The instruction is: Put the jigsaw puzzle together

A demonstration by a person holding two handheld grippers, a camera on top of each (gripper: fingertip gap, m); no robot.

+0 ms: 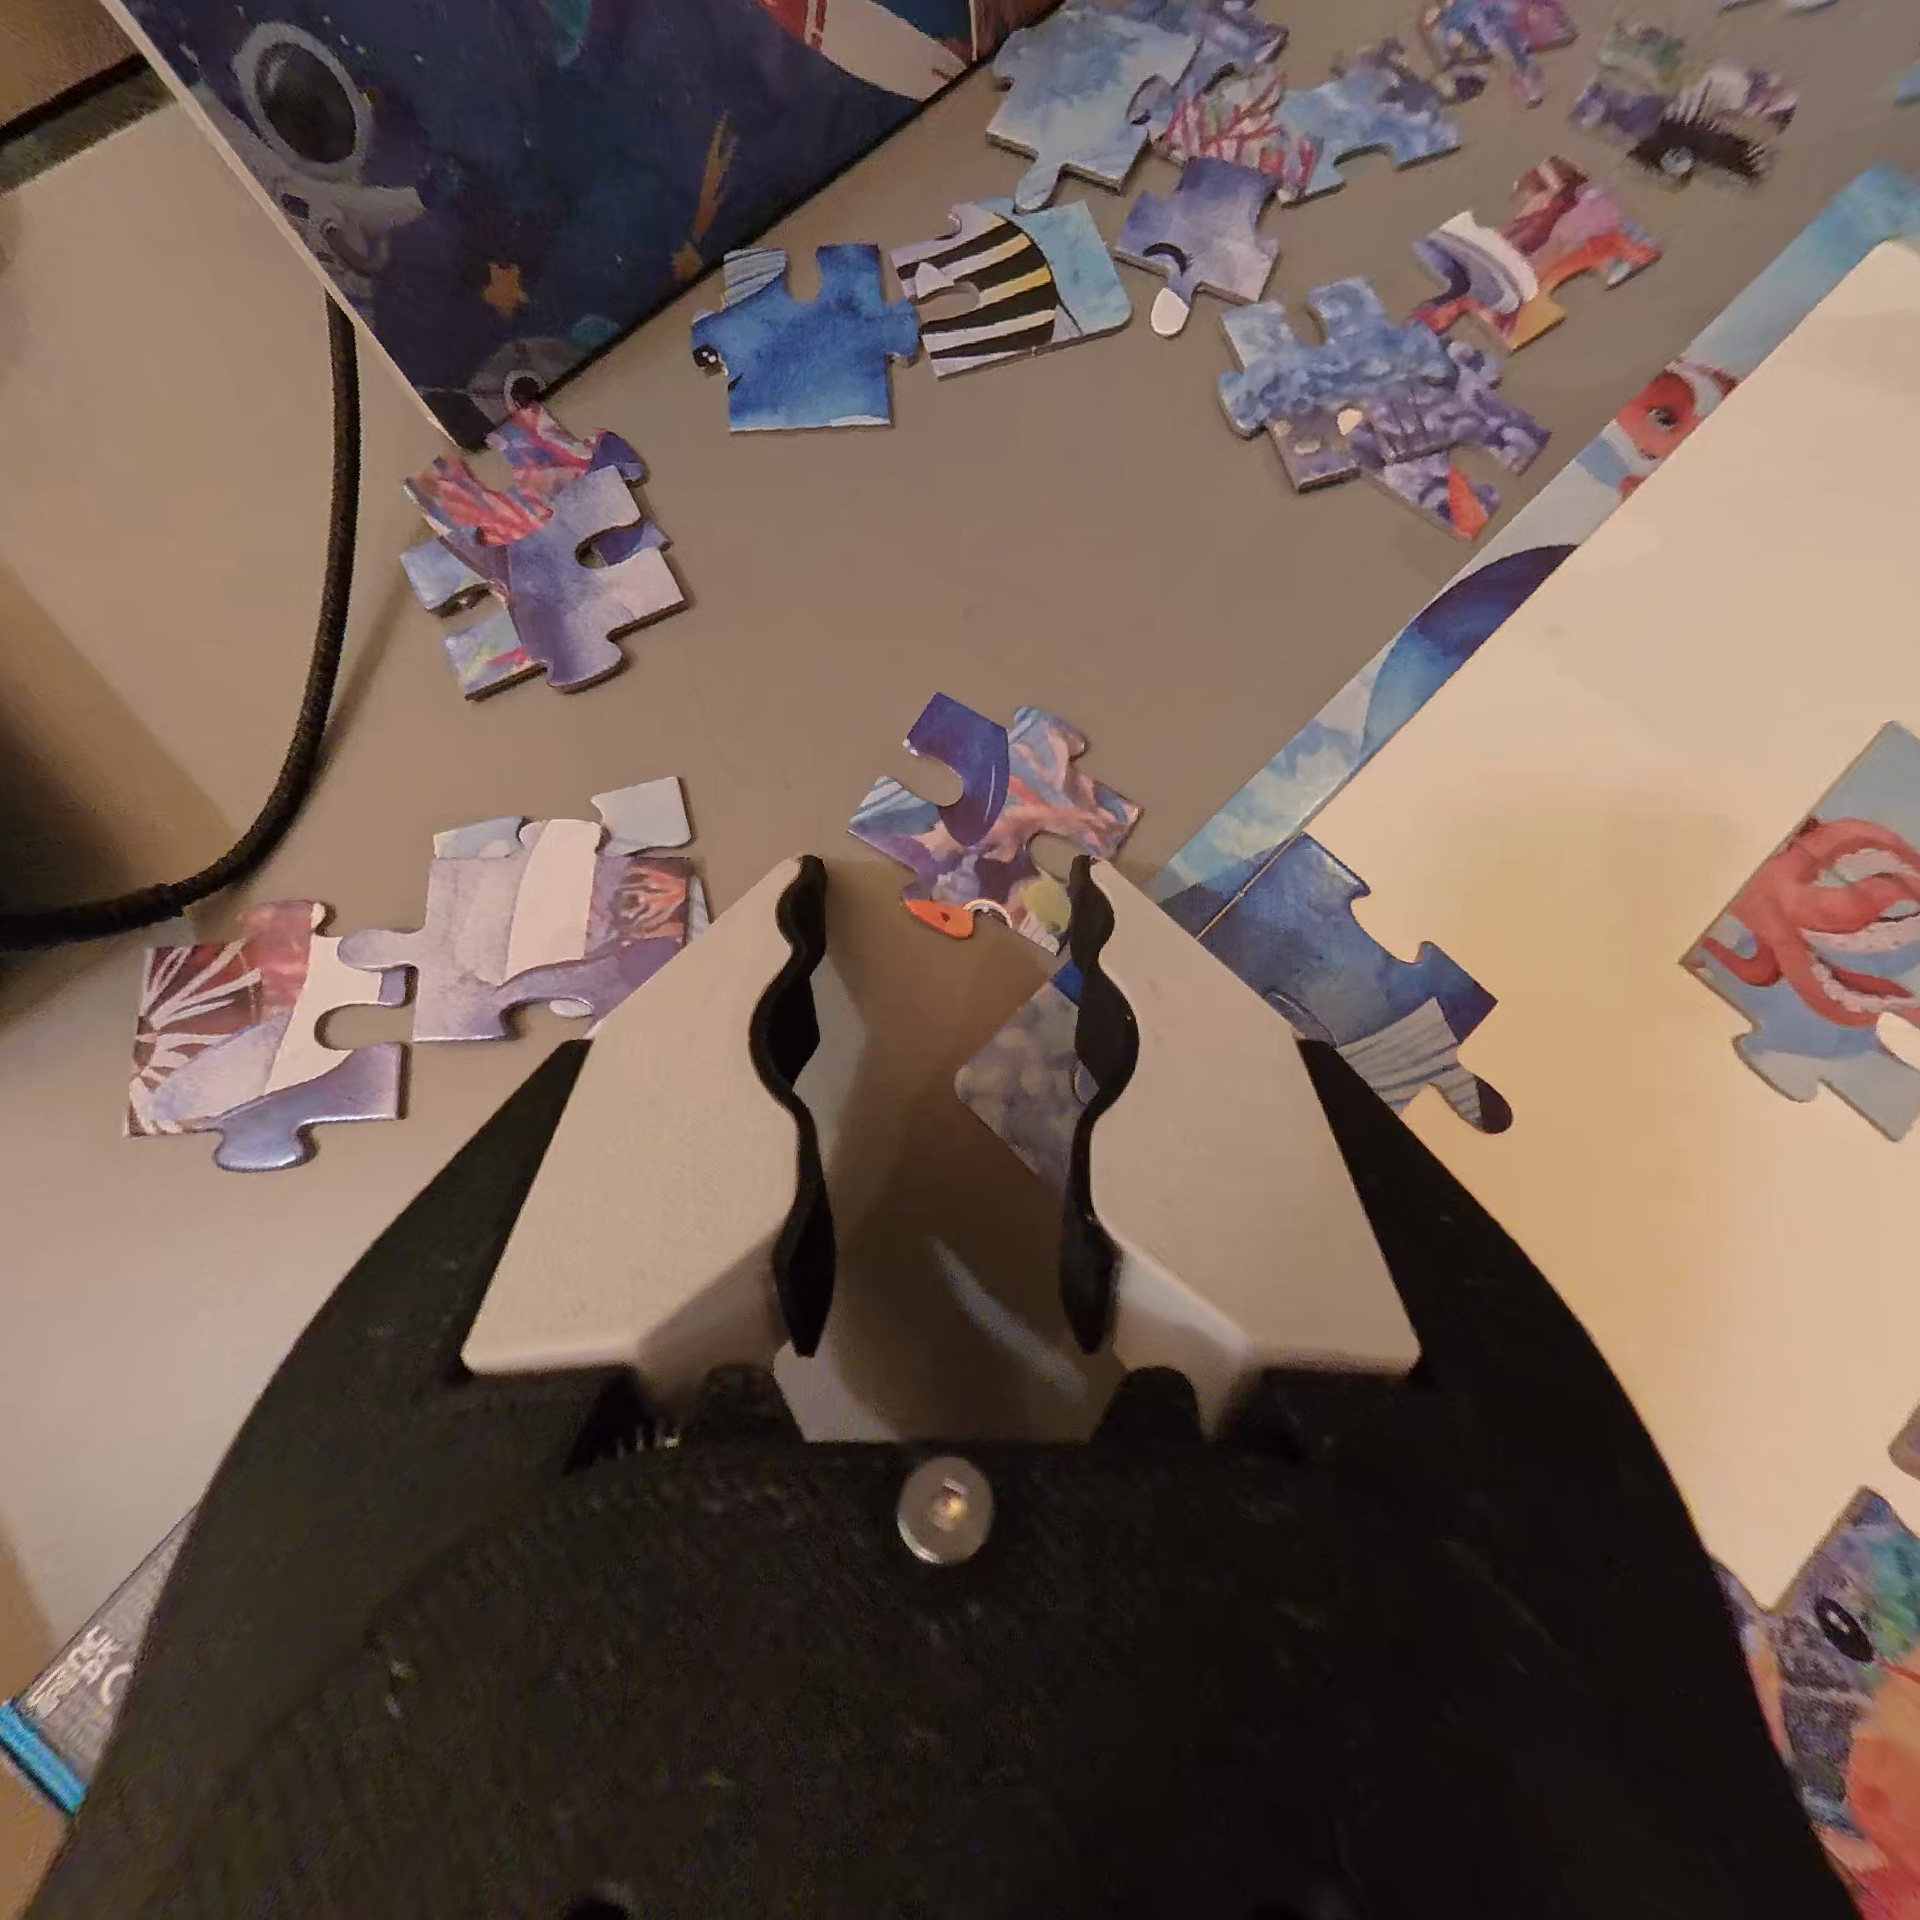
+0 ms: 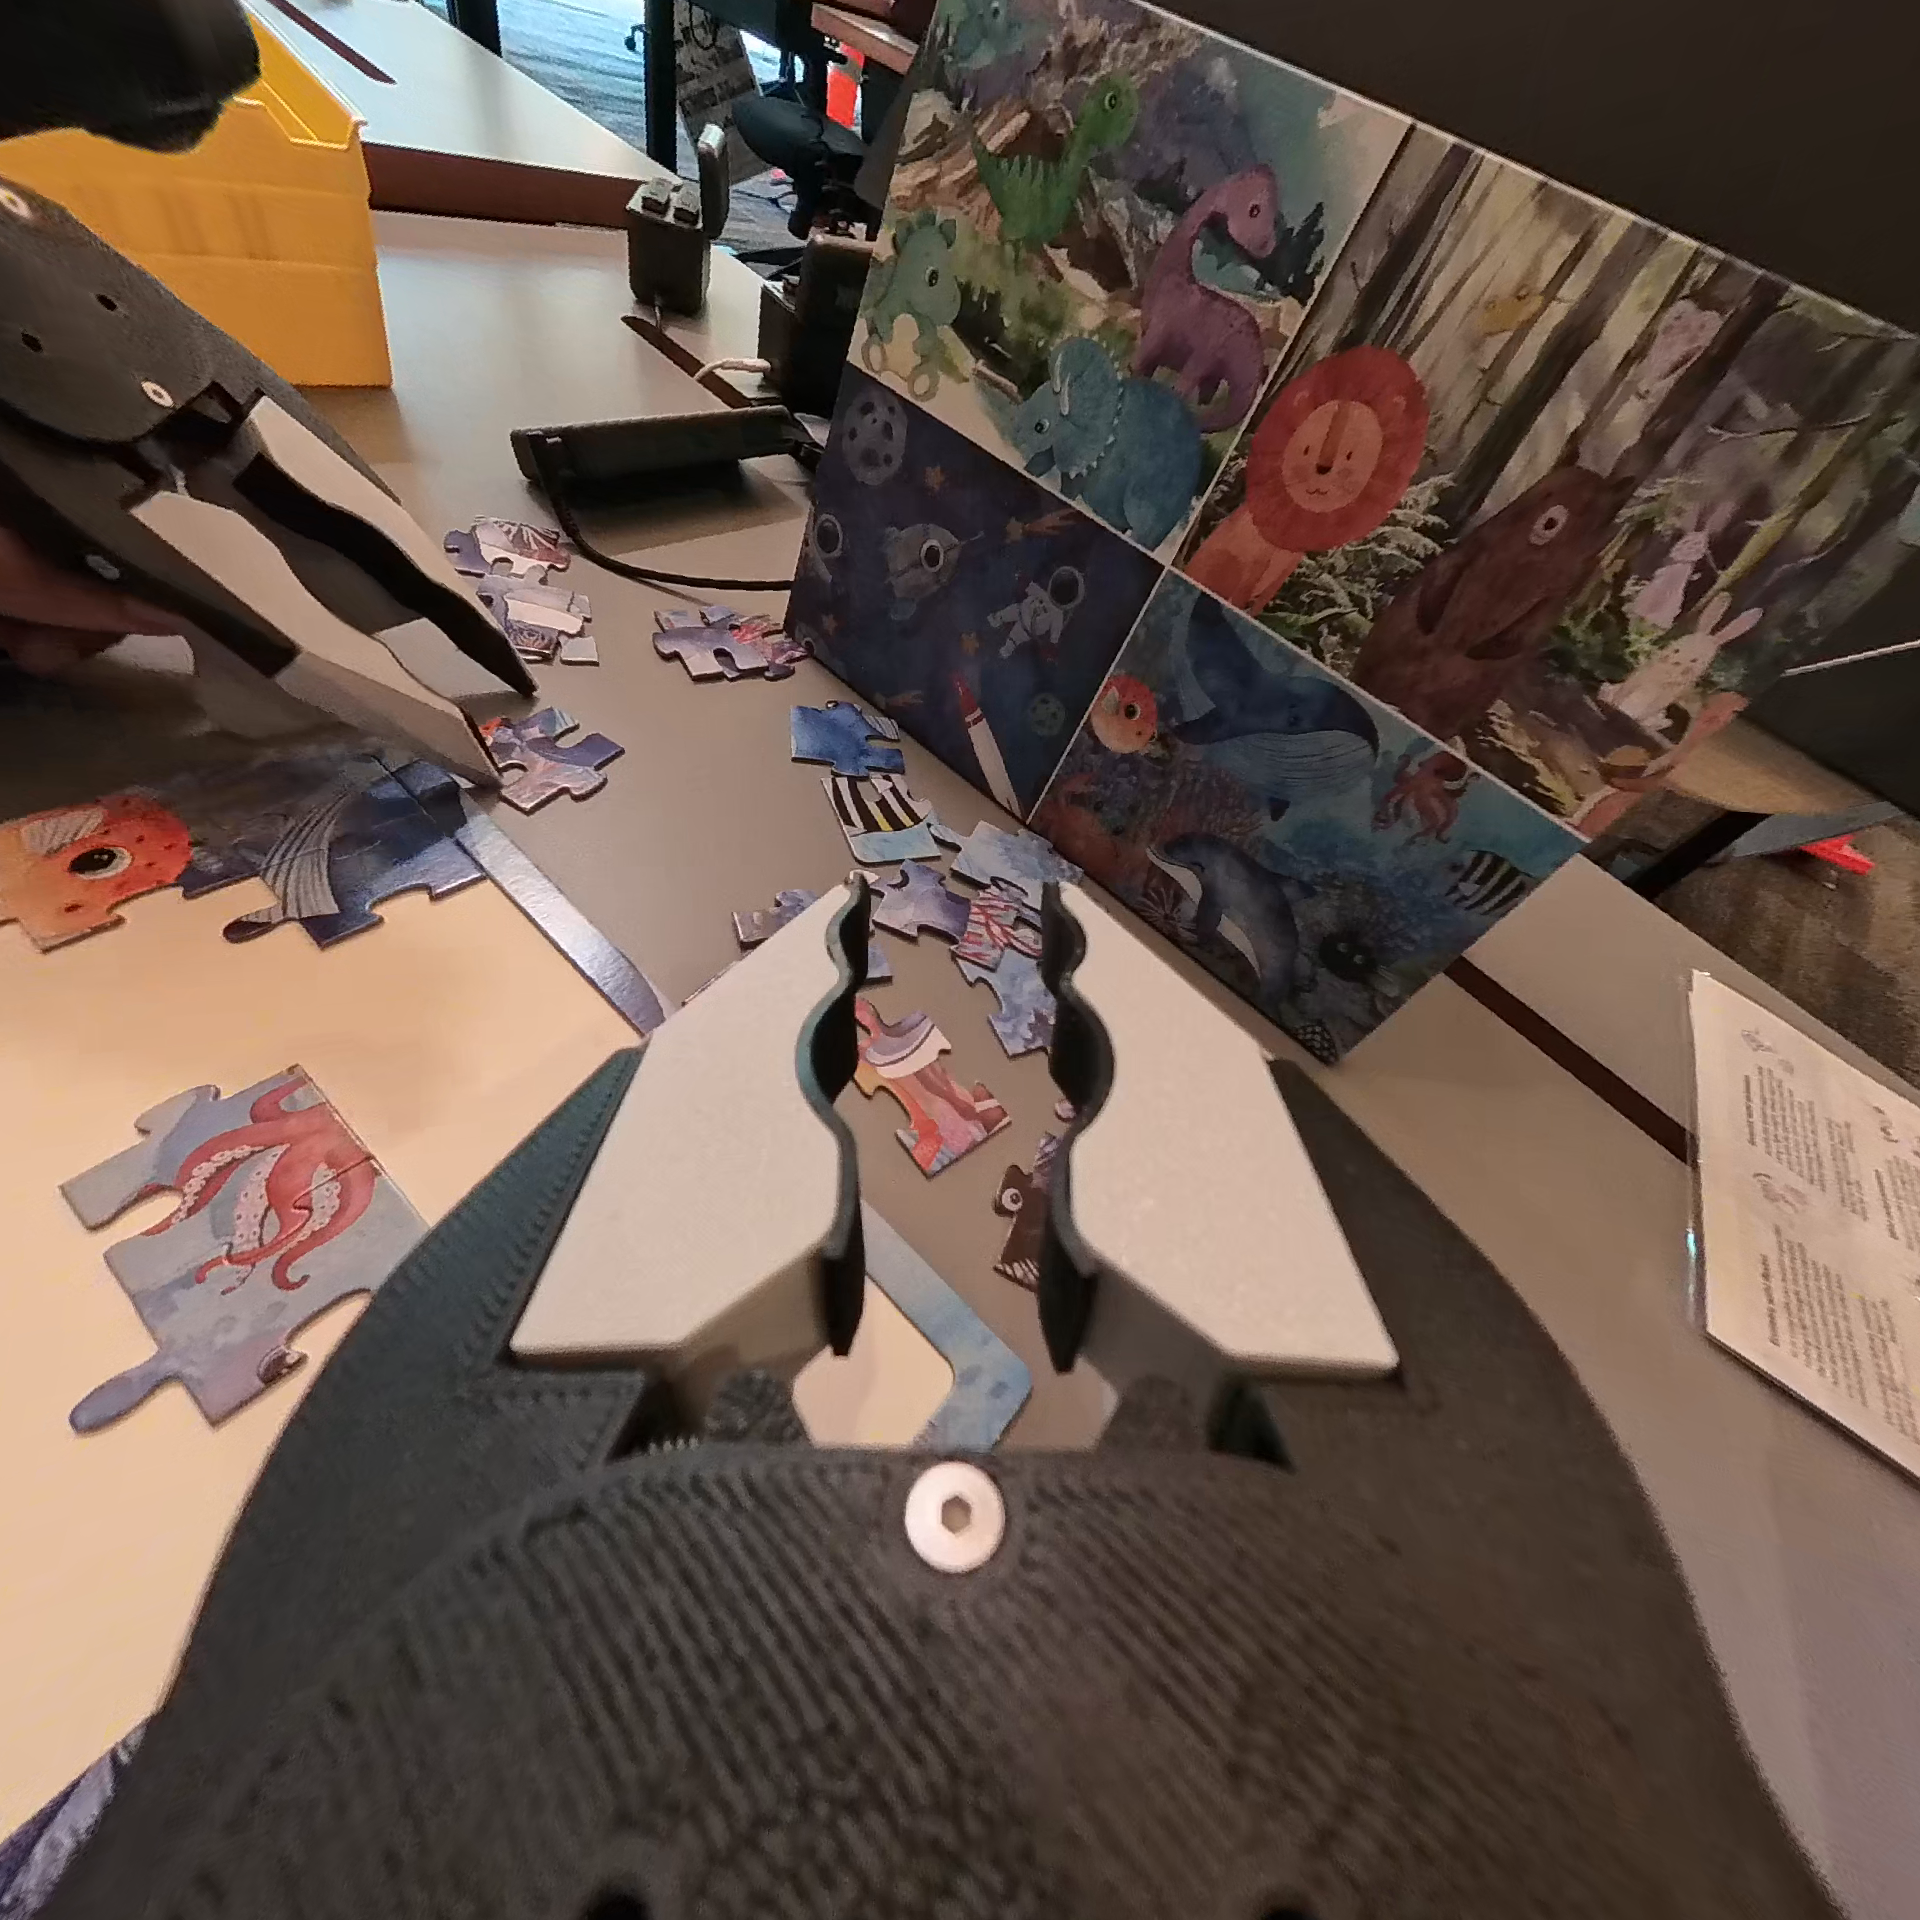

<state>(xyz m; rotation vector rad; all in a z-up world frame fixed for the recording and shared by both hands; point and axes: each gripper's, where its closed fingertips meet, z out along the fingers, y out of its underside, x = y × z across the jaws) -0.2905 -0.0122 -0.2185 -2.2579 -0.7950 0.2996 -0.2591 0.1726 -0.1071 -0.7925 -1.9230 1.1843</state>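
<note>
My left gripper [image 1: 943, 873] is open and empty, low over the grey table at the corner of the puzzle tray [image 1: 1558, 665]. A loose blue and pink piece [image 1: 992, 821] lies just beyond its fingertips. Dark blue whale pieces [image 1: 1340, 966] sit in the tray's corner, and octopus pieces [image 1: 1818, 935] lie apart on the white base. My right gripper [image 2: 956, 899] is open and empty, hovering over loose pieces; a pink and orange piece [image 2: 930, 1091] shows between its fingers. The left gripper [image 2: 504, 727] also shows there, by an orange fish piece [image 2: 94, 862] and the octopus pieces [image 2: 249, 1216].
Several loose pieces [image 1: 1351, 395] lie scattered on the table. The puzzle box [image 2: 1247, 520] stands upright along the back; it also shows in the left wrist view [image 1: 499, 156]. A black cable [image 1: 322, 582] runs on the left. A printed sheet [image 2: 1818, 1195] lies right; a yellow bin [image 2: 239, 239] stands behind. One gripper's finger ends stand about 20 cm off the other's.
</note>
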